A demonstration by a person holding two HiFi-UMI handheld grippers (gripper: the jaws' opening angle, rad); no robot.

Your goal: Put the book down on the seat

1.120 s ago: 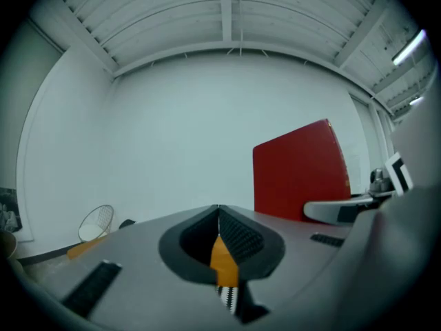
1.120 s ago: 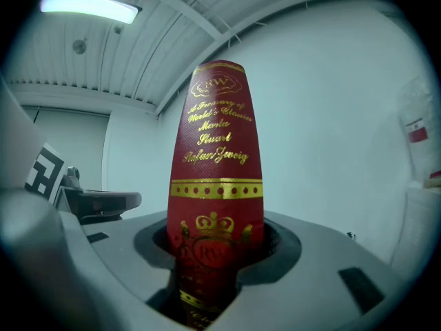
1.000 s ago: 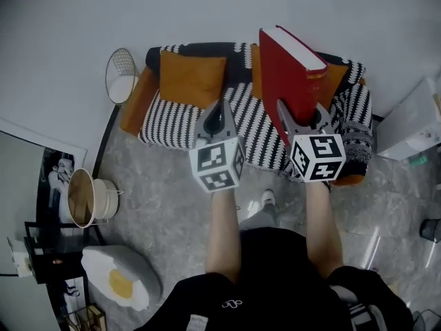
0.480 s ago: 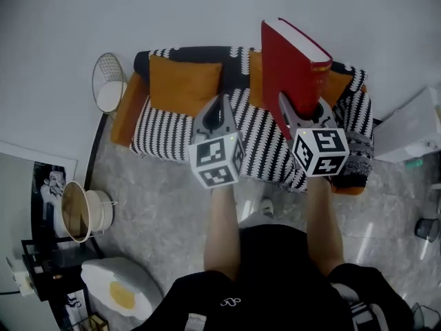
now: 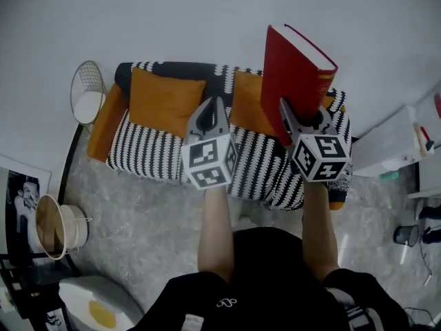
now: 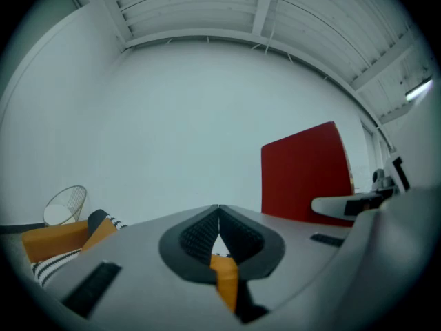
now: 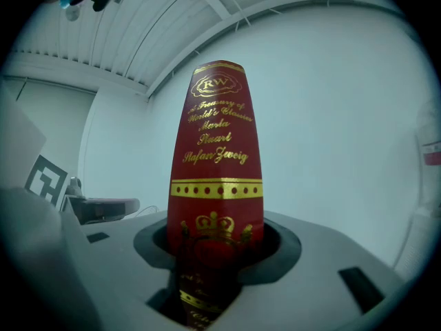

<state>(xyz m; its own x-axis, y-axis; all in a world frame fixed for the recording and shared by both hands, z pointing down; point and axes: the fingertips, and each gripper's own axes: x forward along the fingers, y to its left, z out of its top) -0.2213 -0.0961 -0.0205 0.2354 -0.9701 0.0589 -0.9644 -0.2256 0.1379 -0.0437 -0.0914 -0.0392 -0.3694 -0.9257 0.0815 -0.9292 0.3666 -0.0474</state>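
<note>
A thick red book (image 5: 293,74) with gold lettering on its spine (image 7: 217,157) stands upright in my right gripper (image 5: 302,112), whose jaws are shut on its lower end. It hangs in the air above the right half of the seat (image 5: 251,161), a sofa under a black-and-white striped throw. My left gripper (image 5: 209,110) is shut with nothing in it and hovers over the middle of the sofa; in the left gripper view its tips (image 6: 218,216) meet, and the red book (image 6: 306,167) shows to the right.
Two orange cushions (image 5: 162,102) lean against the sofa back. A wire basket (image 5: 88,92) stands at the sofa's left end, a white cabinet (image 5: 393,143) to its right. A round bin (image 5: 55,226) and an egg-shaped cushion (image 5: 96,309) lie on the marble floor.
The sofa and floor items have slid left and down in the head view. Both grippers keep their pose and the book stays gripped upright.
</note>
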